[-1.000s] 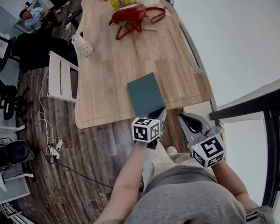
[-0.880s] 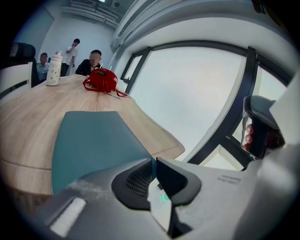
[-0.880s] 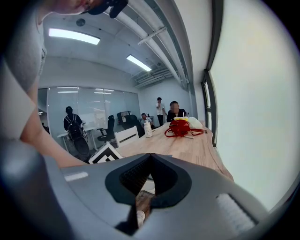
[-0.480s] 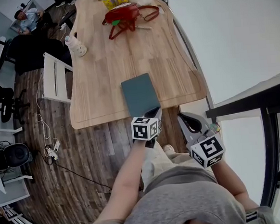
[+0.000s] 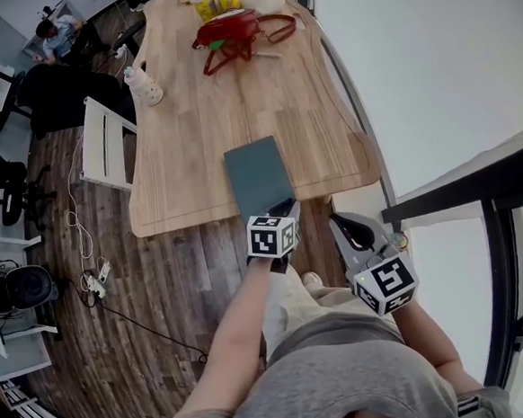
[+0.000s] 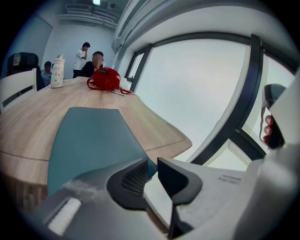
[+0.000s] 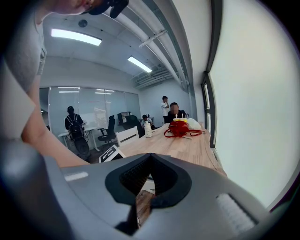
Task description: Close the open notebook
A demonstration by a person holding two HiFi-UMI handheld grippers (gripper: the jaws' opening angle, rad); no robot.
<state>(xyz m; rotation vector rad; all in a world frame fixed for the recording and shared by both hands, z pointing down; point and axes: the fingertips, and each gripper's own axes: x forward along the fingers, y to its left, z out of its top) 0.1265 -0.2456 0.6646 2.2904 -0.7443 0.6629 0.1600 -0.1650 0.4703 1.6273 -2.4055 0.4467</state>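
Note:
The teal notebook [image 5: 259, 175] lies shut and flat on the wooden table [image 5: 202, 136], close to its near edge. My left gripper [image 5: 287, 209] sits at the notebook's near right corner. In the left gripper view the notebook [image 6: 93, 140] fills the table ahead, and its corner shows just past the left gripper [image 6: 152, 164]. Those jaws have just been opening; a narrow gap stands between them and the pads press on nothing. My right gripper [image 5: 339, 223] hangs off the table's near right corner, and in its own view the right gripper [image 7: 150, 157] is shut and empty.
A red bag [image 5: 234, 30] with yellow items [image 5: 214, 4] lies at the table's far end, a white bottle [image 5: 144, 85] at its left edge. A white chair [image 5: 104, 153] stands left of the table. A window wall runs along the right. People sit beyond the table.
The head view has shifted slightly. The left gripper stays at the notebook's near edge, the notebook lies as before, and the right gripper has kept its place.

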